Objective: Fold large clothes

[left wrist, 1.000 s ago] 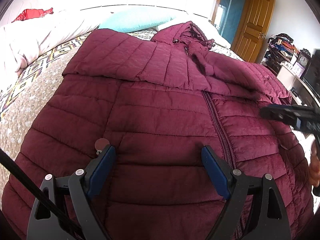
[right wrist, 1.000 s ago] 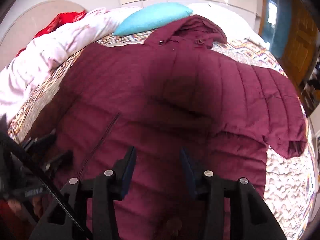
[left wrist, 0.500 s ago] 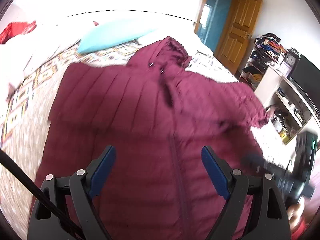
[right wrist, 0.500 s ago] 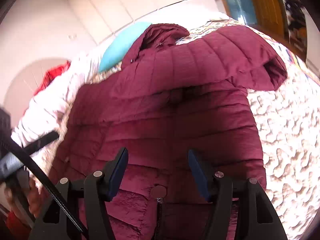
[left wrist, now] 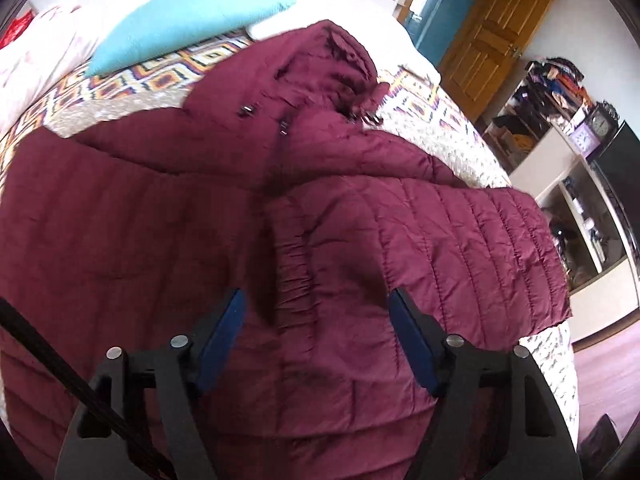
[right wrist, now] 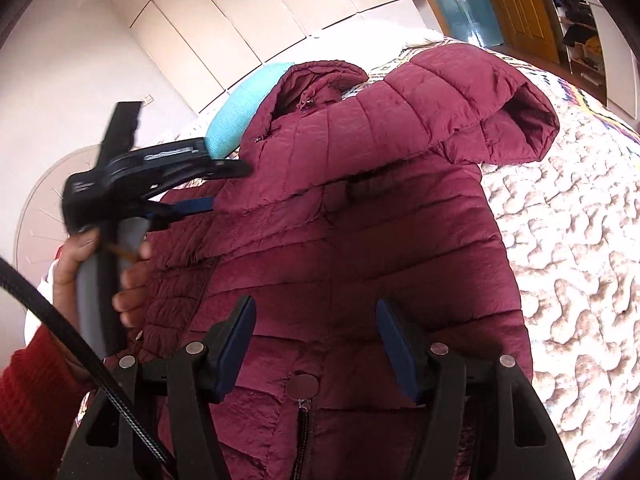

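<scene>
Nearest the camera in the right wrist view, the right gripper hovers over the hem end of the maroon puffer jacket, its blue pads spread apart with nothing pinched; a round snap button and the top of the zipper lie between and just below them. Left of the jacket in that view, a hand in a red sleeve grips the grey handle of the left gripper, which reaches over the jacket's left edge. From its own camera the left gripper has its jaws closing, yet the pads stand clear of the fabric and hold nothing; a puckered seam of the jacket runs between them.

Beyond the grippers, the jacket lies spread on the bed, one sleeve folded across the chest with its open cuff toward the bed's right side. Past the jacket's hood rests a turquoise pillow. Farthest from the jacket stand a wooden door and cluttered shelves.
</scene>
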The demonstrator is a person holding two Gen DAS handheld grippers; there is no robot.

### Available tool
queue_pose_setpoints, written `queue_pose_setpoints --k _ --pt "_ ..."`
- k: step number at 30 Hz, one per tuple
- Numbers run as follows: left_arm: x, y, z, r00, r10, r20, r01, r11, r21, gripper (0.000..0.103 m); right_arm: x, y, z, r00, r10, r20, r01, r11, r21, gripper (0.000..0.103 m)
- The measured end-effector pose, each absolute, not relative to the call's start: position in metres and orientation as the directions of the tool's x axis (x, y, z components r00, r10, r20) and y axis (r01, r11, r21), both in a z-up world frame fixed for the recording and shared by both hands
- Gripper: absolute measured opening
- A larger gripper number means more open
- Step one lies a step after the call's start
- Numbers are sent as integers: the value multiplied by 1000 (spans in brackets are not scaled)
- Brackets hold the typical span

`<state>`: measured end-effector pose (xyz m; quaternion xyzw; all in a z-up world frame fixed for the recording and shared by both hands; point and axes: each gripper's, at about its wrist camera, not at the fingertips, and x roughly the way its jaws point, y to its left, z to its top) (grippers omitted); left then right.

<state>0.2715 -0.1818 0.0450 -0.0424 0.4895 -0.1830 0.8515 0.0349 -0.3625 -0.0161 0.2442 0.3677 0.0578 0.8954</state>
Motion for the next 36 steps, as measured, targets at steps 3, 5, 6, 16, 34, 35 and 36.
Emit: queue_pose_setpoints --k 3,5,6,16,34,35,36 --pt "273 -196 39 444 -300 -844 261 945 -198 24 34 -363 -16 724 283 -629 76 874 481 67" --pt "270 -190 48 477 -294 -828 252 948 -191 21 34 -362 -17 723 283 -630 77 874 480 67" --pt "269 -185 54 490 -294 -821 247 950 -193 20 34 -363 -16 723 282 -630 77 874 480 67" --pt "285 -43 114 652 -96 -753 28 994 -103 19 33 -363 -15 722 272 -636 81 879 469 67" --pt "290 -8 35 609 42 -792 21 997 69 48 149 -355 38 694 102 -712 168 939 298 67" --pt "289 -8 36 609 40 -792 29 997 73 48 159 -357 29 667 86 -740 194 939 284 67" --pt "288 -8 37 607 37 -794 37 997 74 48 169 -360 17 631 70 -772 227 936 270 67"
